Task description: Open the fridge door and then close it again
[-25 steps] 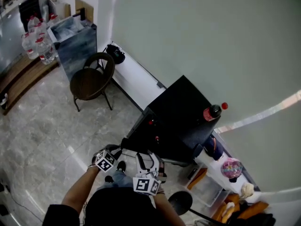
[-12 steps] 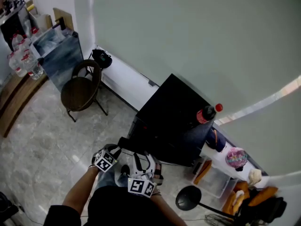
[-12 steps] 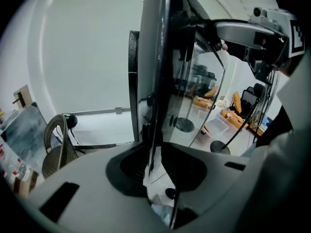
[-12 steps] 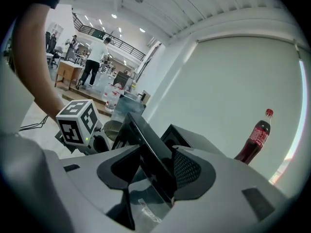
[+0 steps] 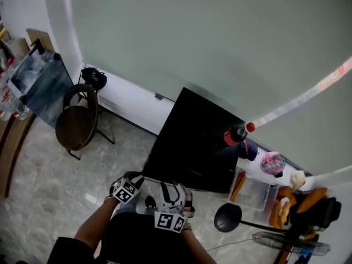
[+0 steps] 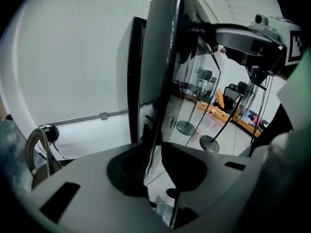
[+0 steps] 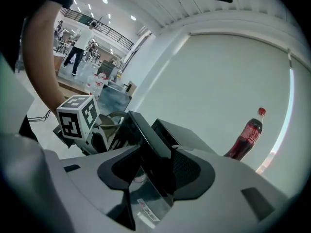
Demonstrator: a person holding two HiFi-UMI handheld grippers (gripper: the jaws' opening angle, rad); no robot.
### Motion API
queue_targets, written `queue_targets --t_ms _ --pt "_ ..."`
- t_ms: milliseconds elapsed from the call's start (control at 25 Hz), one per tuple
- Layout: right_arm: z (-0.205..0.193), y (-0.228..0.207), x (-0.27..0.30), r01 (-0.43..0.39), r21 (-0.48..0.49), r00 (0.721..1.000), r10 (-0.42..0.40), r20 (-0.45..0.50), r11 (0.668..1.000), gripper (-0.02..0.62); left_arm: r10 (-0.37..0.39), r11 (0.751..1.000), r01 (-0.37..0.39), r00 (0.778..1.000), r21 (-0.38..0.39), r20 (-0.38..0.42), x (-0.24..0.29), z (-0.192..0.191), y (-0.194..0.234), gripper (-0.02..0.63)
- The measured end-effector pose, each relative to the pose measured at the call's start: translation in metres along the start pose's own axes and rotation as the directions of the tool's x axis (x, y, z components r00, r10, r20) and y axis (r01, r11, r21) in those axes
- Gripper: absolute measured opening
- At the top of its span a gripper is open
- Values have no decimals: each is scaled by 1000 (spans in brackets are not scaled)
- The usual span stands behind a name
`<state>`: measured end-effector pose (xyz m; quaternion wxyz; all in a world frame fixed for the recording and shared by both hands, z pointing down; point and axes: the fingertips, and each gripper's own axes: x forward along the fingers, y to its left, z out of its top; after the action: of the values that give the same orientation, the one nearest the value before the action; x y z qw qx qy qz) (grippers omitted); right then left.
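A bottle (image 5: 235,135) stands on the fridge (image 5: 192,139); a chair (image 5: 77,122) sits to its left.

The left tongs (image 6: 153,155) and right tongs (image 7: 155,155) are pale grey plastic with dark scooped jaws and ribbed pads (image 6: 138,168). Each carries a white cube (image 5: 124,191) printed with black square markers. The right jaws are closing with the fridge door (image 7: 146,130) between them. The person wears a black top (image 5: 137,240); its sleeve (image 5: 63,252) shows at the lower left of the head view.

Black fridge (image 5: 192,142), red-capped dark bottle (image 5: 236,133).
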<state>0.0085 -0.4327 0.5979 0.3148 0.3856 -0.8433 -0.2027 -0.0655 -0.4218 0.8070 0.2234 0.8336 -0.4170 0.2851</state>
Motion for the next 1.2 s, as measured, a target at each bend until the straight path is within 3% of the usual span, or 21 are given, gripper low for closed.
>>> queue_targets --t_ms 520,720,880,1000,1120,1200 --pt "-4 -24 31 125 41 988 -121 -91 991 206 -173 980 175 984 94 -30 27 29 26 78" --pt "-4 -23 30 126 47 987 -120 -103 991 206 -173 979 175 985 105 -27 26 28 27 78" --pt "3 -24 15 144 67 986 -137 -99 987 172 -120 982 122 992 144 -25 18 29 31 70" --pt "6 -23 -12 180 134 982 -169 -87 975 128 -62 991 57 997 123 37 -8 29 36 33" --pt "-3 -27 -42 221 225 974 -204 -97 949 53 -59 998 55 985 29 161 -55 41 24 8" --pt "-10 -27 -68 232 284 972 -215 -91 930 16 -49 999 47 976 14 212 -86 41 7 6"
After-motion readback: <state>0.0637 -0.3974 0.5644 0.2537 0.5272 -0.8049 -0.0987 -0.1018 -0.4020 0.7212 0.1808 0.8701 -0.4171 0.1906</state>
